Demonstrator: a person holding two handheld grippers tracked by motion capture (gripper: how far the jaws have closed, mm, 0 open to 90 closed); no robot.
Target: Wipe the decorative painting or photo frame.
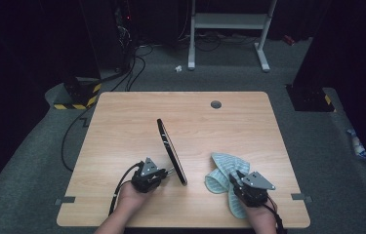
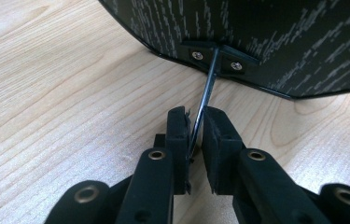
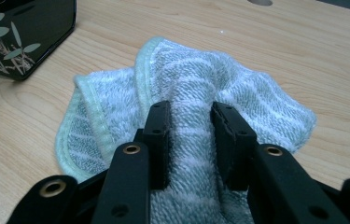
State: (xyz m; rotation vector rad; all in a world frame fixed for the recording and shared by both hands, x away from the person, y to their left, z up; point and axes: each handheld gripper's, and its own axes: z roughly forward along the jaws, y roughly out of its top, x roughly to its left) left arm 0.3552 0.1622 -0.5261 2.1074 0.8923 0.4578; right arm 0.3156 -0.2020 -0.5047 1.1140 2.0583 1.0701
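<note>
The left hand-held gripper [image 1: 163, 174] sits near the front edge of the wooden surface [image 1: 122, 126], held in the person's left hand [image 1: 131, 197]. In the left gripper view its two black jaws are nearly together around a thin metal stand wire [image 2: 205, 100] that runs from between the pads up to a small screwed bracket [image 2: 217, 58] on the back of a dark panel [image 2: 275, 37]. One pad touches the wire; a slim gap shows on the other side, so I cannot tell whether the clamp is complete.

Seen from the high view, that panel is a flat black frame [image 1: 171, 151] standing on its edge, tilted, stretching away from the left hand-held gripper's tips toward the middle of the surface. In the right gripper view a corner of its front shows a leaf pattern [image 3: 4, 35].

The right hand-held gripper [image 1: 241, 179] rests well to the right of the left one, in the person's right hand [image 1: 261, 217]. Its jaws are clamped on a bunched fold of a pale green striped towel [image 3: 196, 74], the cloth pinched between the pads [image 3: 159, 135]. The rest of the towel spreads on the surface just ahead of and to both sides of those jaws, apart from the frame.
</note>
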